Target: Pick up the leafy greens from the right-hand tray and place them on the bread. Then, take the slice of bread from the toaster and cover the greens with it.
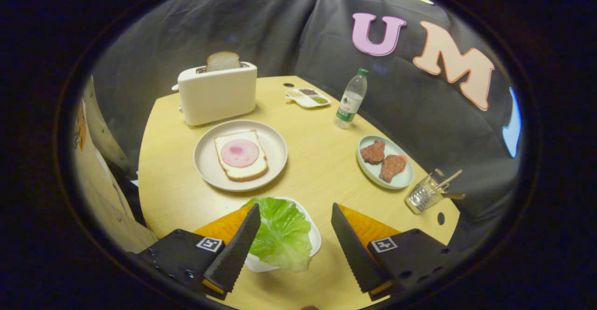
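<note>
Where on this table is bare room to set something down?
Bare wood runs between the plate with bread and the meat plate, up to the bottle. It is crowded near the open claw, where the lettuce on its tray lies between the fingers.

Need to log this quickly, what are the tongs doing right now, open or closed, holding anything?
Tongs: open, holding nothing; the leafy greens lie on their tray between the two fingers, untouched.
</note>
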A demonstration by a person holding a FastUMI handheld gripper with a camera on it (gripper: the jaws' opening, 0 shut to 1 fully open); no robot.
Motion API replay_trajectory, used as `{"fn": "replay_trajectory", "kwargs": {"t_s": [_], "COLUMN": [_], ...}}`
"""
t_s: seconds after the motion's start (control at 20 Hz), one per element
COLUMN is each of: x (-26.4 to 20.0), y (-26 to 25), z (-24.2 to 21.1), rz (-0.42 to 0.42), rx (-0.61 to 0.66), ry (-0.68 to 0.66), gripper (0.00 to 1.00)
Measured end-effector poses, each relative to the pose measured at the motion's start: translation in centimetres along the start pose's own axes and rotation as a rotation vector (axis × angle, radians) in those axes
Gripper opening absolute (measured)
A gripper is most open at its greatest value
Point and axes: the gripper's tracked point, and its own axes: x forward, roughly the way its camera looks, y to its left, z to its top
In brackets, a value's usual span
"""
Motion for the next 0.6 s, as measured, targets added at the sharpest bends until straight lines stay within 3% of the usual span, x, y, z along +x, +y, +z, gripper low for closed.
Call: {"fn": "replay_trajectory", "kwargs": {"t_s": [0.6], "x": [3.7], "y": [1.5], "z": [-6.1], "rz": [0.081], "rx": [0.011], "ry": [0.167], "gripper": [0.99]}}
